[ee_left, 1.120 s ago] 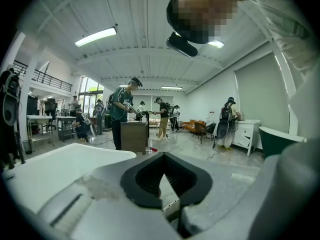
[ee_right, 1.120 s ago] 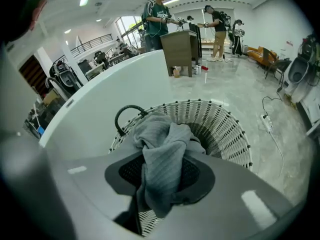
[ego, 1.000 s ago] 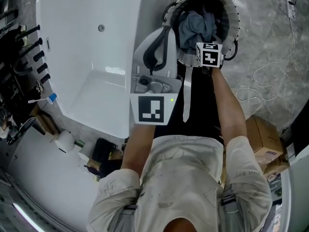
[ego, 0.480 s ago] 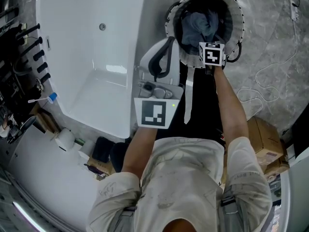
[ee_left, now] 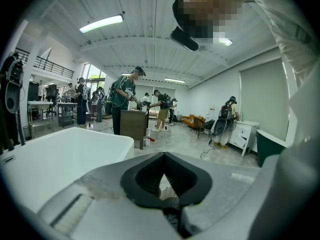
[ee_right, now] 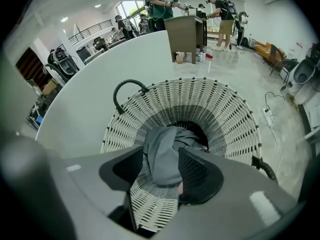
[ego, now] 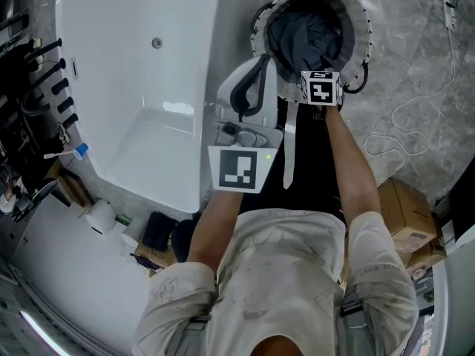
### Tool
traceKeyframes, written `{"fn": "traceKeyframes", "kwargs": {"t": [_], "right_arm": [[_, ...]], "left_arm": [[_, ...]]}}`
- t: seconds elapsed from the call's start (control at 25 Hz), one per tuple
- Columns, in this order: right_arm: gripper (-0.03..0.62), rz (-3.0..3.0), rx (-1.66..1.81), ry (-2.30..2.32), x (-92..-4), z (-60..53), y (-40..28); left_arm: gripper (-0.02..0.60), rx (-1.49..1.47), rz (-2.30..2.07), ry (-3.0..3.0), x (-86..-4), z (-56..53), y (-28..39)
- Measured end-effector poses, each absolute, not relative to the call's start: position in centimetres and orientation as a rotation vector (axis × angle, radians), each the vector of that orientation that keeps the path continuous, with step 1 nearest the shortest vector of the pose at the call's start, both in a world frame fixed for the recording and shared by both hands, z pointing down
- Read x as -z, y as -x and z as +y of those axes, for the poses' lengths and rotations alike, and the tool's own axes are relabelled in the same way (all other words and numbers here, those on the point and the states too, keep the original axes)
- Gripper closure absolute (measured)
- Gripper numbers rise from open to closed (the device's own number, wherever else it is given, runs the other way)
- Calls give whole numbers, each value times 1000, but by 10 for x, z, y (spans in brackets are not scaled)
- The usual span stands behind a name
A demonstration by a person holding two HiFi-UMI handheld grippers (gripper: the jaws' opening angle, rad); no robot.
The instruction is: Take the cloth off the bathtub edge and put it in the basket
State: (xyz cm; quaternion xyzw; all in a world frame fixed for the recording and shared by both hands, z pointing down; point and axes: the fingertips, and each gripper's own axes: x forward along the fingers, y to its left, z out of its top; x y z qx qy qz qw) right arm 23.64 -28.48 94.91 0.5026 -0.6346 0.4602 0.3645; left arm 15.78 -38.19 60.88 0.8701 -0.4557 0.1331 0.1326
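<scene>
The white bathtub [ego: 141, 87] took up the left side, with dark taps [ego: 44, 73] and a blue-headed toothbrush [ego: 67, 154] along its left rim. Just beside its right wall, at the far end, stood the woven basket [ego: 361, 28], a black handle [ee_right: 127, 86] on the tub side. To the right, a white cable [ego: 415, 117] looped over the grey stone floor, and cardboard boxes [ego: 404, 213] sat nearer, by the person's right side.

The grey cloth [ego: 308, 39] lay bunched inside the basket, below its rim. From the right gripper view, one long fold of it [ee_right: 165, 154] ran from between the jaws away into the basket's dark bottom. The right tool [ee_right: 160, 176] hung over the near rim, pointing steeply down. Its jaws stood apart and had just been opening; the fold lay closer to one pad, with bare weave showing at the other.

The left tool [ee_left: 162, 184] was held lower over the tub's right edge, its jaws together with nothing between them.

The basket's wall ringed the cloth all round. Open floor lay right of and beyond it, crossed only by the cable; the tub closed off the left.
</scene>
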Motion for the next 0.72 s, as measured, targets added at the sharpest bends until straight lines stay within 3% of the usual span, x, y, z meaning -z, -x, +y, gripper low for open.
{"fn": "traceKeyframes", "kwargs": {"t": [0.72], "right_arm": [[368, -1712, -1126, -1327, -864, -288, -232]], "left_arm": [[584, -344, -1364, -2551, -550, -374, -145]]}}
